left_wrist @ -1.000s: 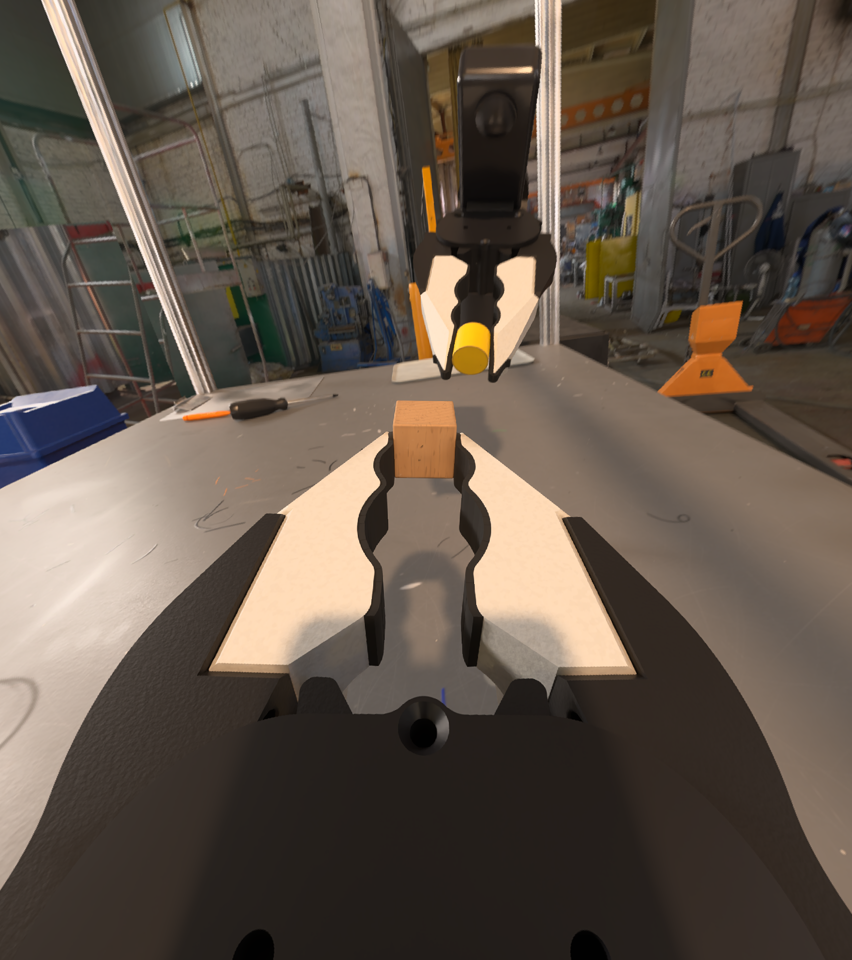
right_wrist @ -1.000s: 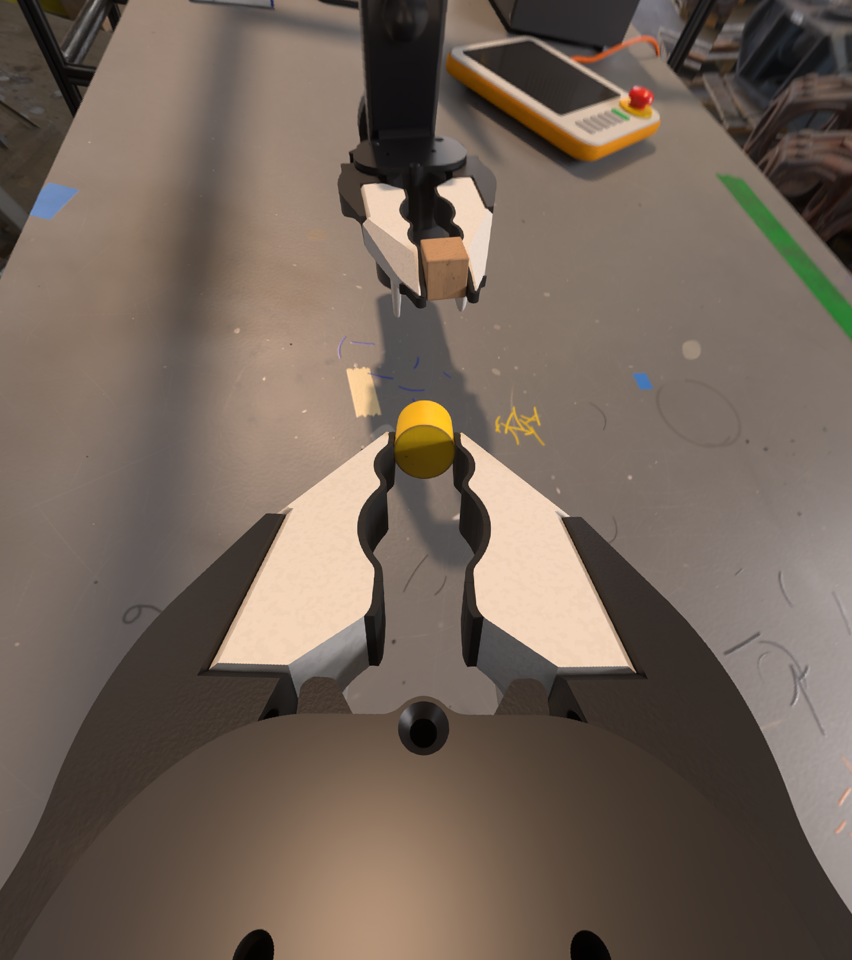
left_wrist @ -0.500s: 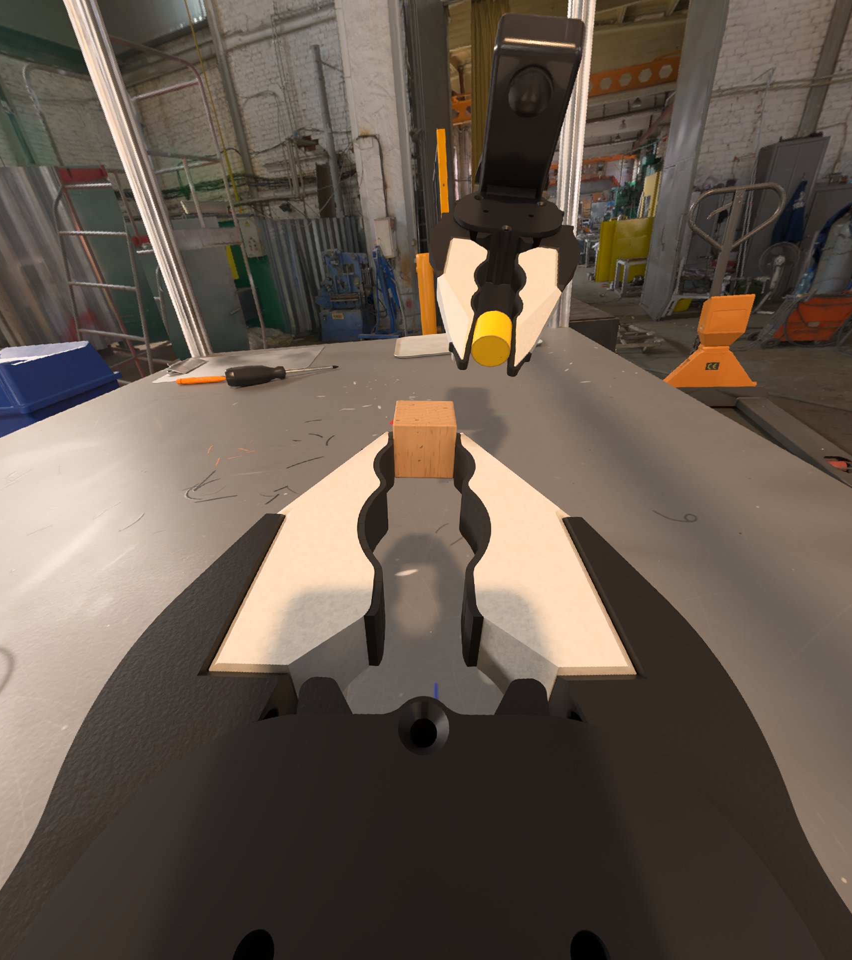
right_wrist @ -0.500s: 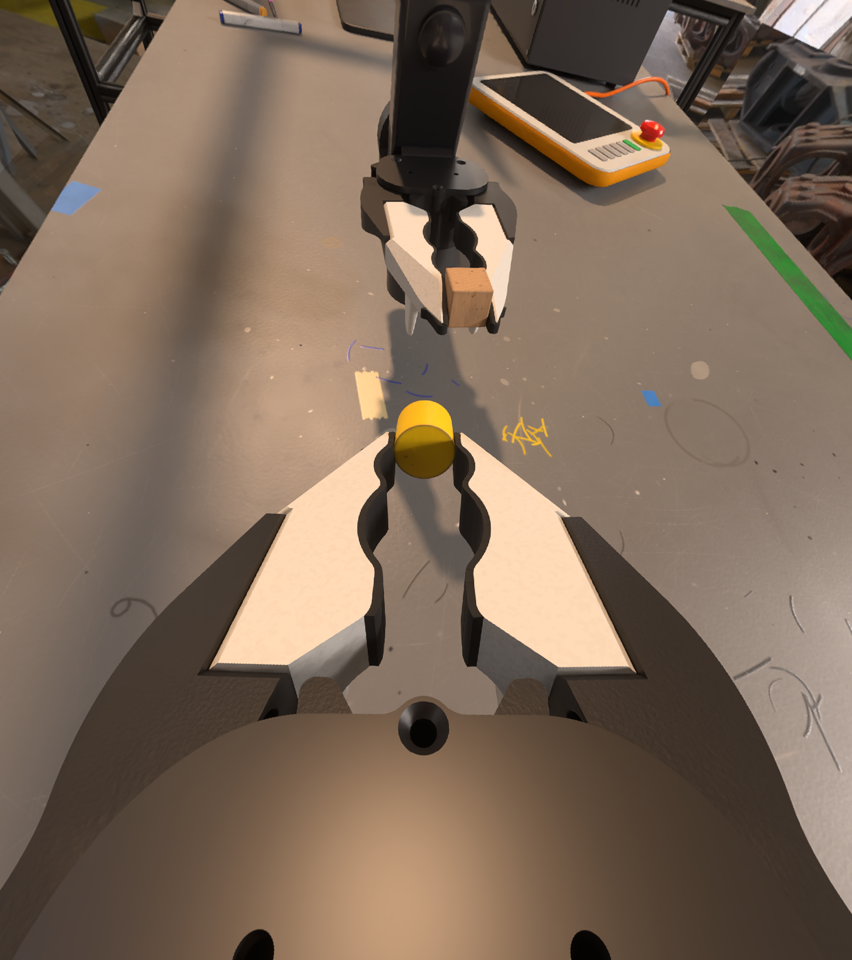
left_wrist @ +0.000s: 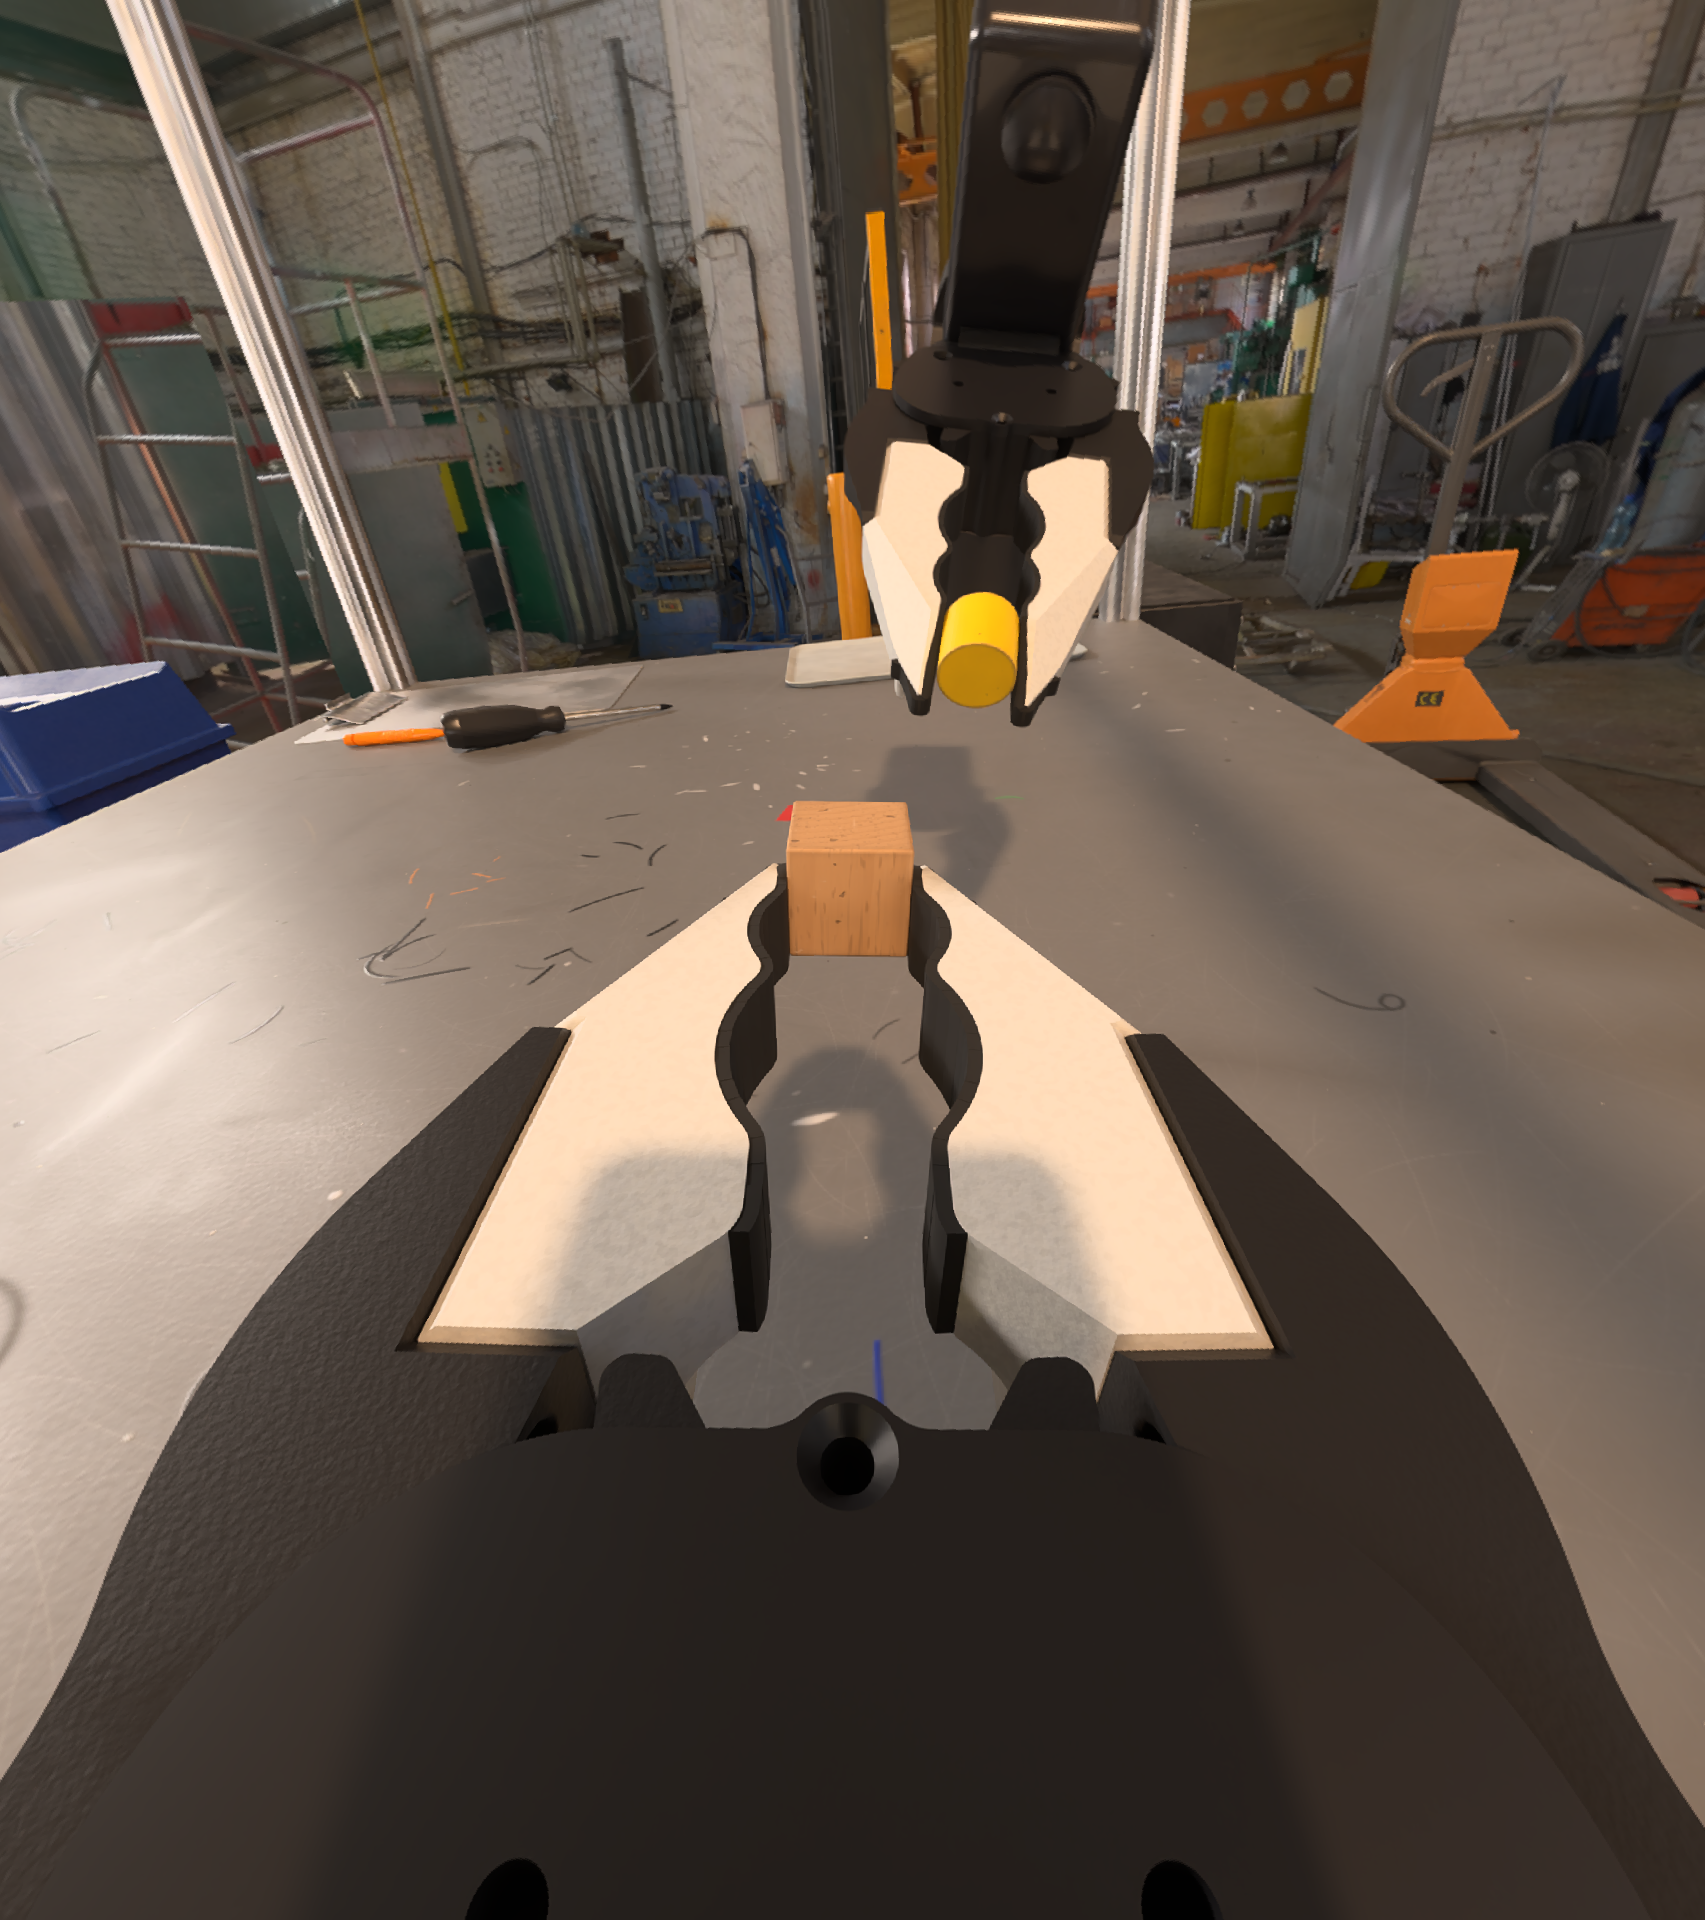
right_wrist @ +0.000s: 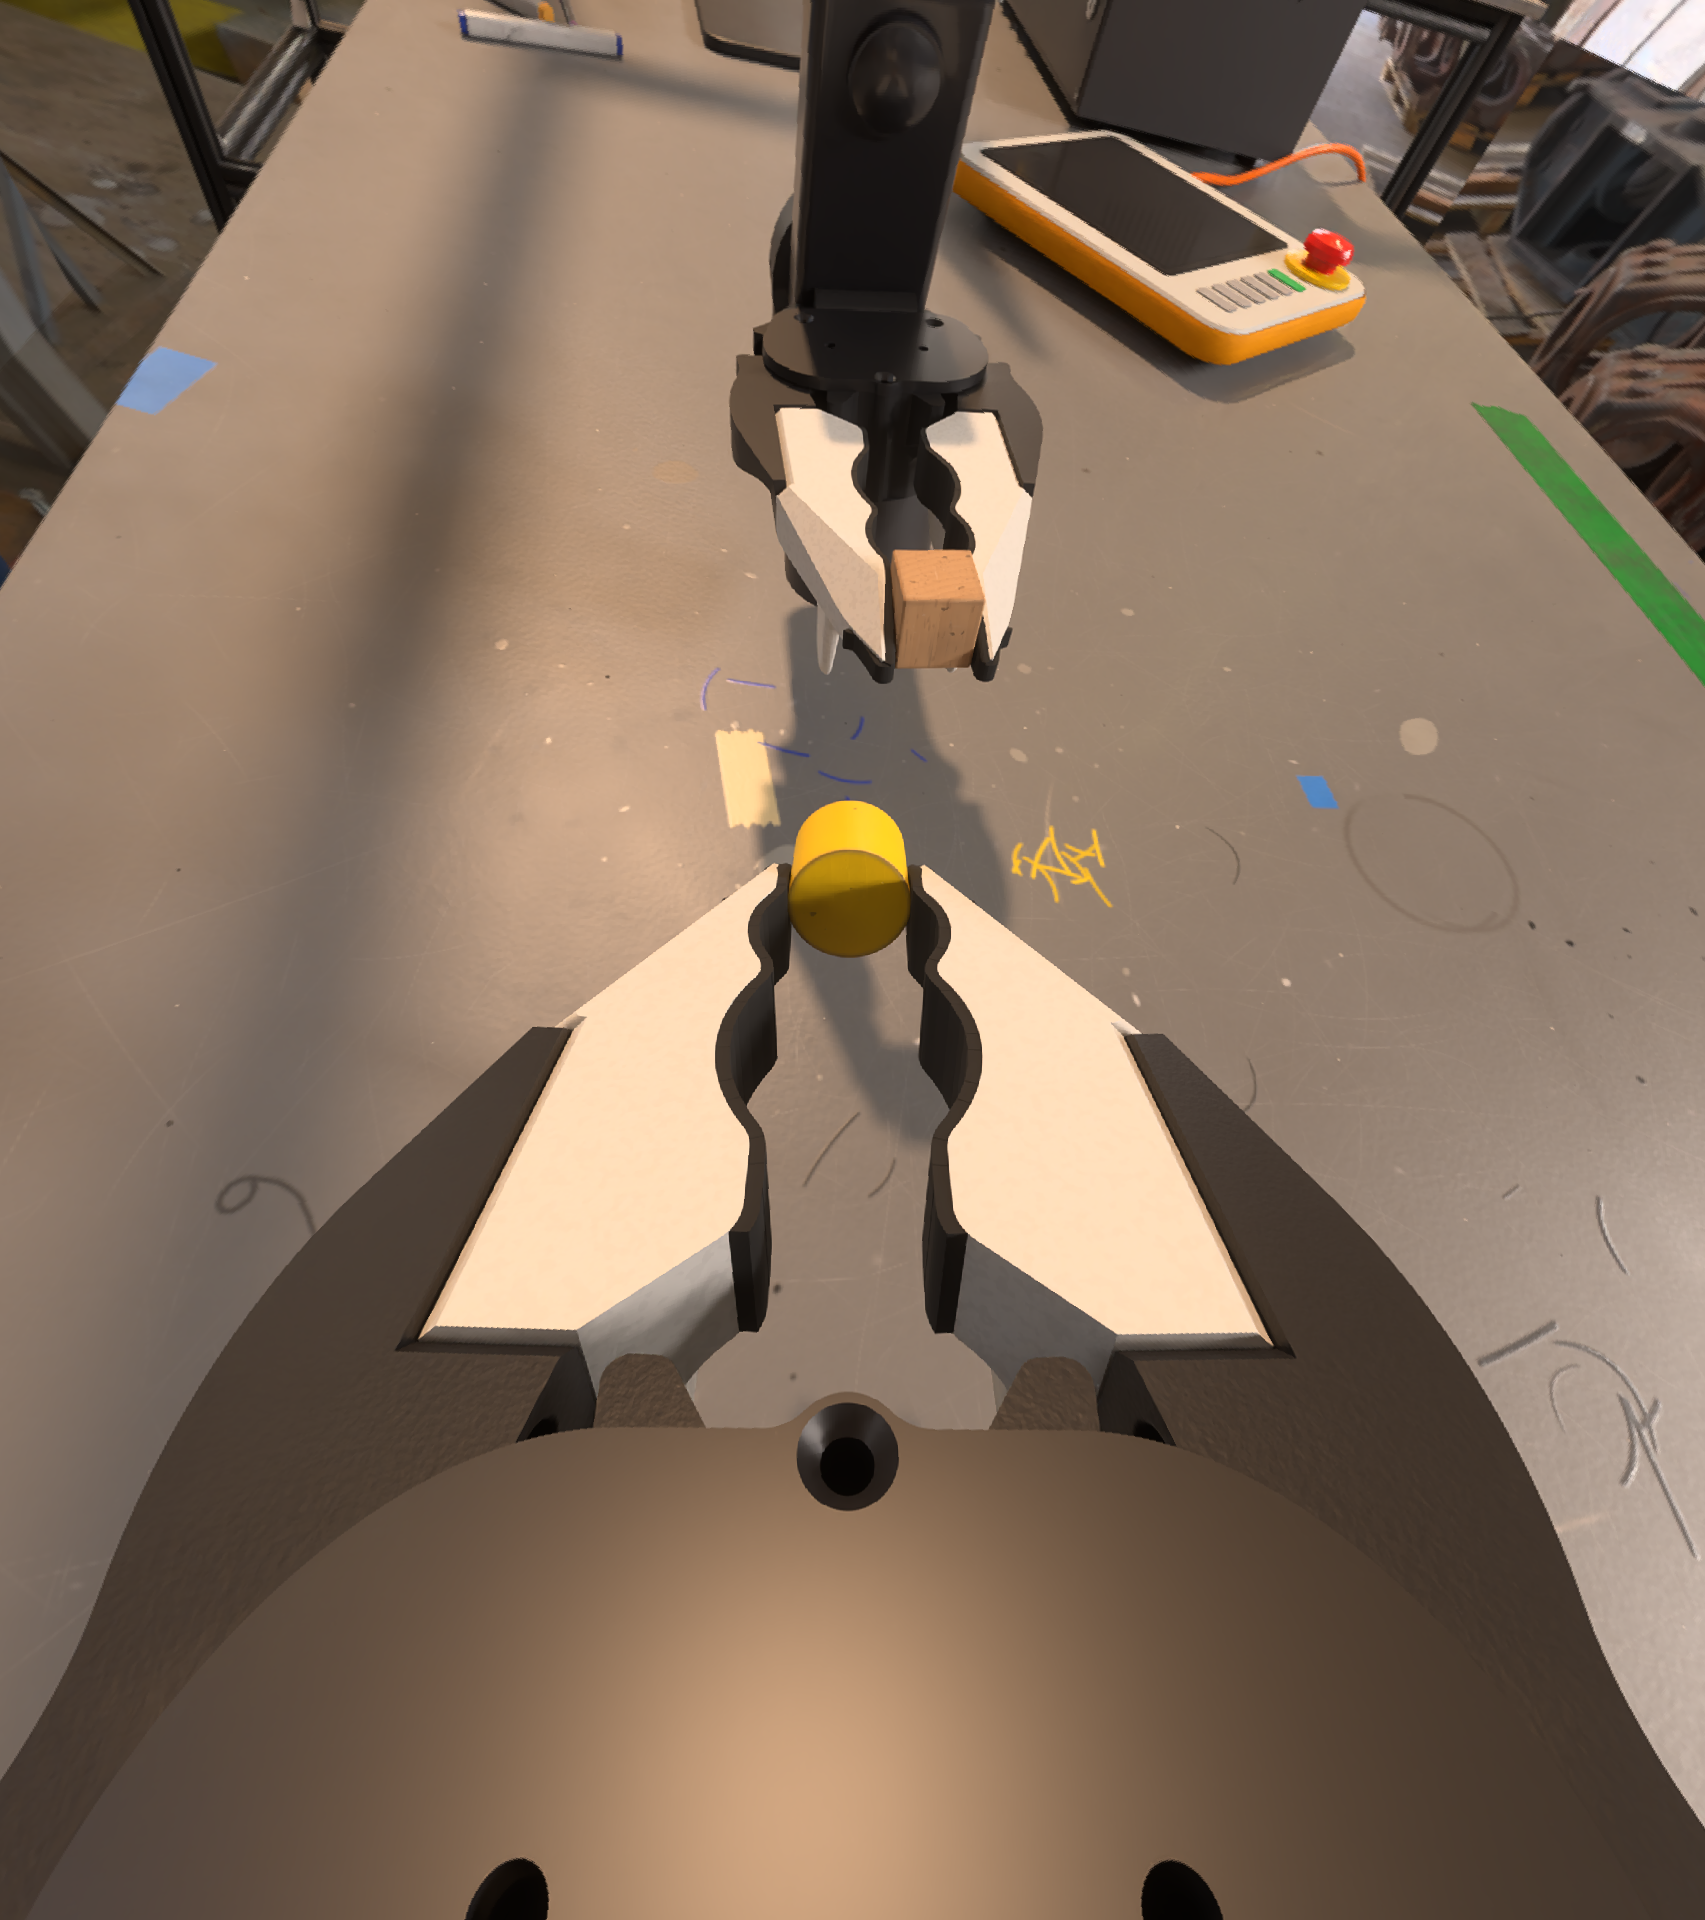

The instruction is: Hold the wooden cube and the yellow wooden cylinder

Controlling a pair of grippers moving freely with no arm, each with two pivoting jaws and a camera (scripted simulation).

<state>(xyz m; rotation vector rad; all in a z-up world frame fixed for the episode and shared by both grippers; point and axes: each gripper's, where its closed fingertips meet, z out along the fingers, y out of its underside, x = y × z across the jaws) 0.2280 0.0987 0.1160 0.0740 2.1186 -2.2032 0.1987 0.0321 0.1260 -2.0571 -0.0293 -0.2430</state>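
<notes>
Right now, closest to me in the left wrist view, my left hand-held gripper (left_wrist: 848, 894) pinches the wooden cube (left_wrist: 847, 878) only at the very tips of its fingers (left_wrist: 666, 1049); most of the block sticks out in front of them. The cube is off the counter (left_wrist: 204, 1039), with its shadow lying below. I judge this shallow hold as the main risk: a quick turn or a small loosening could let the cube rotate or slide forward and fall.

On the other side, my right hand-held gripper (right_wrist: 848, 894) squeezes the yellow wooden cylinder (right_wrist: 848, 881) in the same way, at the tips, with its flat end facing the camera. Because the side of it is round, I think it can roll out between the pads more easily than the cube, especially if I tilt the gripper downward.

Farther away, the two grippers face each other with open counter between them. If I bring them closer without care, the tips could knock together and push a piece free. Beyond that, the screwdriver (left_wrist: 505, 724) and the orange-edged pendant (right_wrist: 1160, 244) lie well apart from both.
</notes>
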